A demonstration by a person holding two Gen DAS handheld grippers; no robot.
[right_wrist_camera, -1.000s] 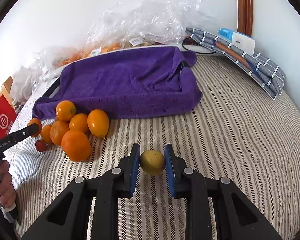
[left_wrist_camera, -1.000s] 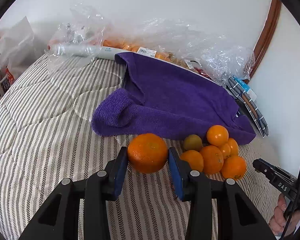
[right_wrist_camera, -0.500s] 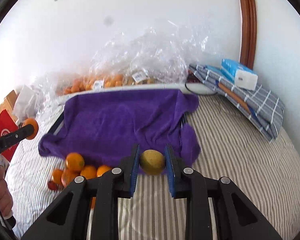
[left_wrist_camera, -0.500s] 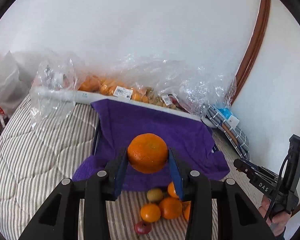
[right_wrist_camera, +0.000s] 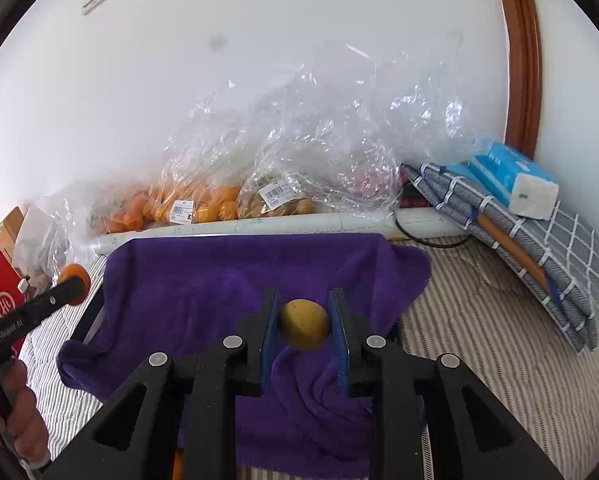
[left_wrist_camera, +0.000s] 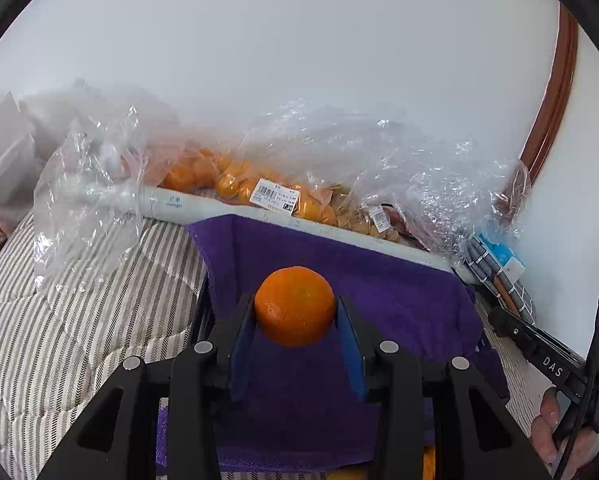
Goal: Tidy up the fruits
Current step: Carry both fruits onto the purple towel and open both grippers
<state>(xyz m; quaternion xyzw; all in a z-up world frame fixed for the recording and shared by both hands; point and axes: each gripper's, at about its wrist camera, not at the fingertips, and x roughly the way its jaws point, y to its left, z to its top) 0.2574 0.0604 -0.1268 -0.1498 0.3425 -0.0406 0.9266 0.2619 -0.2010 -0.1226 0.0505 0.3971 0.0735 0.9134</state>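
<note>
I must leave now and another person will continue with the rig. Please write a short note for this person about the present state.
Left gripper: shut on the orange, held above the purple towel.
Right gripper: shut on the small yellow-green fruit, also above the towel.
Bagged fruits lie behind the towel along the wall, on the striped bed.
Done: both fruits picked up.
Left: set both down, probably on the towel. An orange piece shows at the towel's near edge, so more fruit may wait below the view.
</note>
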